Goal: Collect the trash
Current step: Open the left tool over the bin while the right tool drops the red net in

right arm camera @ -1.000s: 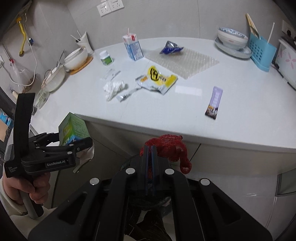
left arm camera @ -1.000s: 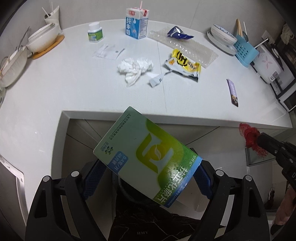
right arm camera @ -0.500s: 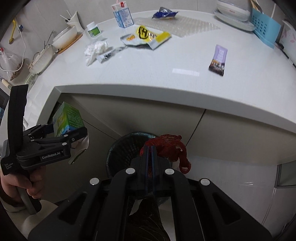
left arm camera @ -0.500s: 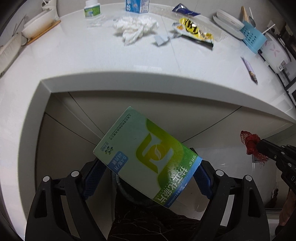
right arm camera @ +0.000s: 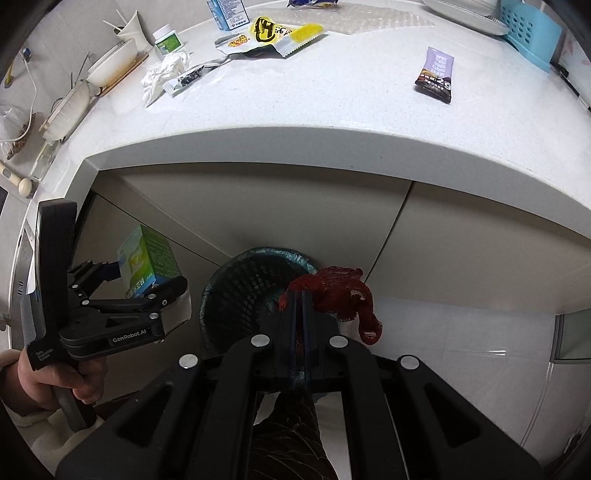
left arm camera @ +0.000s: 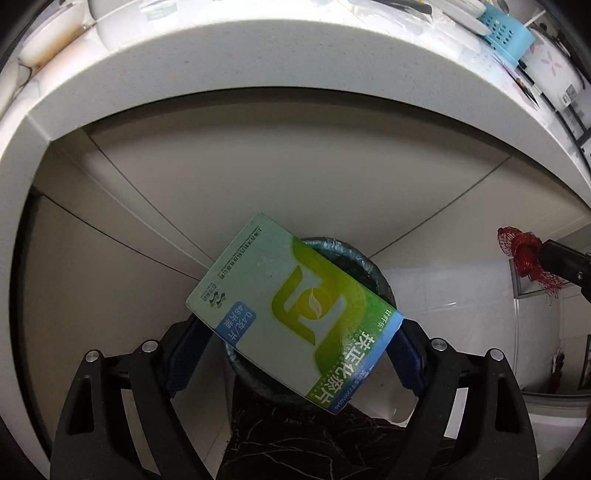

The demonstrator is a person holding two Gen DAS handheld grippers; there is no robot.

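My left gripper is shut on a green and white medicine box, its blue pads pressing the box's two sides. The box hangs tilted above a black mesh trash bin with a blue liner. In the right wrist view the same box sits left of the bin. My right gripper is shut on a red mesh net, which dangles over the bin's right rim. That red net also shows at the right edge of the left wrist view.
The white counter overhangs the bin and carries a purple snack bar, a yellow wrapper, crumpled tissue, a milk carton and a pill bottle. Beige cabinet doors stand behind the bin. A hand holds the left gripper's handle.
Both grippers have sunk below the counter's edge towards the bin, each keeping its hold. The counter top has slid up and mostly out of the left wrist view.
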